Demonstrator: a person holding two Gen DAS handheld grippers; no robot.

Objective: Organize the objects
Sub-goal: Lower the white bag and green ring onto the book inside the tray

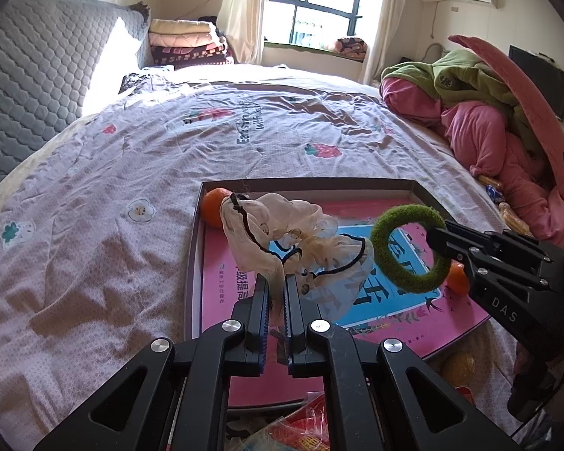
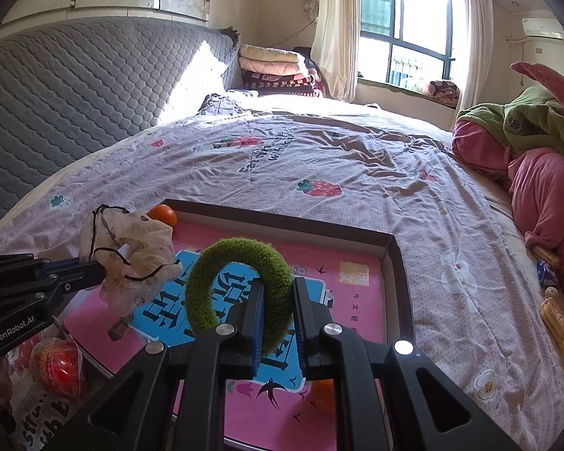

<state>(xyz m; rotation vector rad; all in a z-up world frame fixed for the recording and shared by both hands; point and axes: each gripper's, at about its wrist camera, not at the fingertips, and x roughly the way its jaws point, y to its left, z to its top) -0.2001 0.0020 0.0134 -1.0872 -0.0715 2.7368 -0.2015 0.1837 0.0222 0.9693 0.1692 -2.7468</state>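
Observation:
My left gripper [image 1: 276,282] is shut on a cream scrunchie [image 1: 282,236] with black trim and holds it above the shallow cardboard box [image 1: 308,183]. The scrunchie [image 2: 131,259] and the left gripper [image 2: 94,268] also appear at the left of the right wrist view. My right gripper [image 2: 278,285] is shut on a fuzzy green ring [image 2: 240,285], held above the pink and blue book [image 2: 349,300] lying in the box [image 2: 282,221]. The green ring [image 1: 410,248] hangs from the right gripper [image 1: 434,235] at the right of the left wrist view. An orange [image 1: 214,206] sits in the box's far left corner.
The box lies on a bed with a pale patterned sheet [image 1: 131,158]. A second orange [image 1: 457,278] lies on the book's right side. A heap of pink and green bedding [image 1: 481,112] fills the right. A red wrapped ball [image 2: 56,368] and snack packets [image 2: 552,312] lie near the box.

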